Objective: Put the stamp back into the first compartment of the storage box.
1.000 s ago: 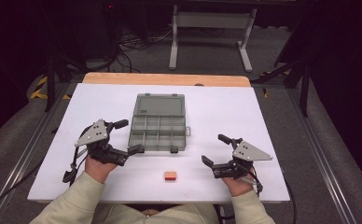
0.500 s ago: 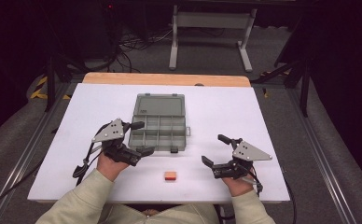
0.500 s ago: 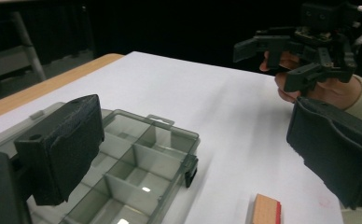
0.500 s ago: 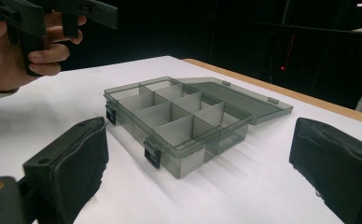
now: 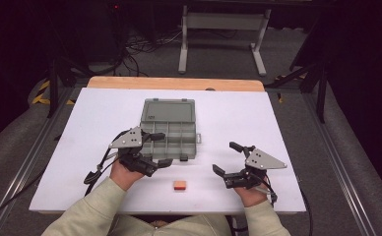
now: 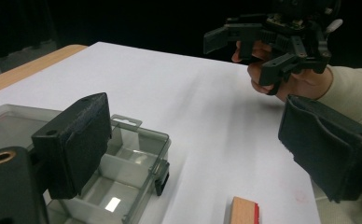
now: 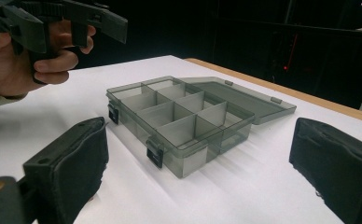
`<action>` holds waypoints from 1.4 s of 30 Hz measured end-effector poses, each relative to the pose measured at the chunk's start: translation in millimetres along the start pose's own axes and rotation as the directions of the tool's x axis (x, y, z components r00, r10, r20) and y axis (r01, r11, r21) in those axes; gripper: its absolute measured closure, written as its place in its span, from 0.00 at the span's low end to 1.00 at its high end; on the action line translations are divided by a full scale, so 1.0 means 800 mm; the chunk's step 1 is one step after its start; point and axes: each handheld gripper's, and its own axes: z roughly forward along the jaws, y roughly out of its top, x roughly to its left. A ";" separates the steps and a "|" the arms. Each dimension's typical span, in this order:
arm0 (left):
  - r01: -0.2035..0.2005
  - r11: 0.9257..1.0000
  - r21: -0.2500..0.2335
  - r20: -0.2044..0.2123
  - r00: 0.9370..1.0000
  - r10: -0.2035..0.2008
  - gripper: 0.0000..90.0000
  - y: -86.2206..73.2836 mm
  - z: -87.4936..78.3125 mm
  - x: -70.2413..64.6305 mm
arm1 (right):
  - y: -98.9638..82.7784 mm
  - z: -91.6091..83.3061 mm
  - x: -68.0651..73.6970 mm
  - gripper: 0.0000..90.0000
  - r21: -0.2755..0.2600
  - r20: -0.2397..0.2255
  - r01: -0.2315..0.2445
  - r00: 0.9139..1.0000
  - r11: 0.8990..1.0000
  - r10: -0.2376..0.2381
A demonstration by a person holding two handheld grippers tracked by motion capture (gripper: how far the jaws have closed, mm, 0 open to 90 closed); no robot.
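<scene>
A grey see-through compartment box (image 5: 169, 129) lies open in the middle of the white table, its lid laid flat toward the far side and its compartments looking empty. My left gripper (image 5: 162, 149) is open and hovers over the box's front left corner. In the left gripper view its jaws stand wide apart, with the box (image 6: 123, 154) under the left jaw and a small orange-red block (image 6: 243, 212) low between them. The block (image 5: 179, 185) lies alone near the table's front edge. My right gripper (image 5: 225, 158) is open to the box's right, facing the box (image 7: 184, 116).
The white table top (image 5: 80, 147) has a wooden strip (image 5: 174, 83) along its far edge. Beyond it are a metal stand (image 5: 223, 29) and cables on the dark floor. Bare table lies on both sides of the box.
My left gripper has moved right, from the table's left part to the box's front left corner. The right gripper, box and block have stayed put.
</scene>
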 end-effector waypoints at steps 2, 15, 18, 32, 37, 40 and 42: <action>0.001 1.000 0.007 0.019 1.000 -0.001 0.13 0.000 0.004 0.000 | 0.000 0.000 0.000 0.05 0.001 -0.002 0.000 1.000 1.000 0.000; -0.043 0.990 0.136 0.143 0.989 0.024 0.15 0.000 0.020 0.000 | -0.001 0.001 0.000 0.05 0.001 -0.013 -0.008 1.000 1.000 0.008; -0.061 0.982 0.177 0.155 0.987 0.033 0.15 0.001 0.023 -0.002 | 0.000 0.001 0.000 0.06 -0.001 -0.014 -0.006 1.000 1.000 0.006; -0.159 0.896 0.415 0.182 0.979 0.089 0.16 0.004 0.044 -0.016 | -0.001 0.002 0.000 0.06 0.001 -0.023 -0.012 1.000 1.000 0.012; -0.175 0.862 0.475 0.190 0.977 0.094 0.16 0.006 0.050 -0.023 | -0.001 0.002 0.000 0.06 0.000 -0.026 -0.014 1.000 1.000 0.014; -0.188 0.840 0.509 0.194 0.976 0.101 0.16 0.006 0.055 -0.026 | -0.001 0.002 0.000 0.06 0.002 -0.029 -0.014 0.999 1.000 0.014; -0.190 0.826 0.530 0.195 0.976 0.099 0.16 0.006 0.058 -0.027 | -0.001 0.002 0.000 0.06 0.002 -0.030 -0.014 0.999 1.000 0.015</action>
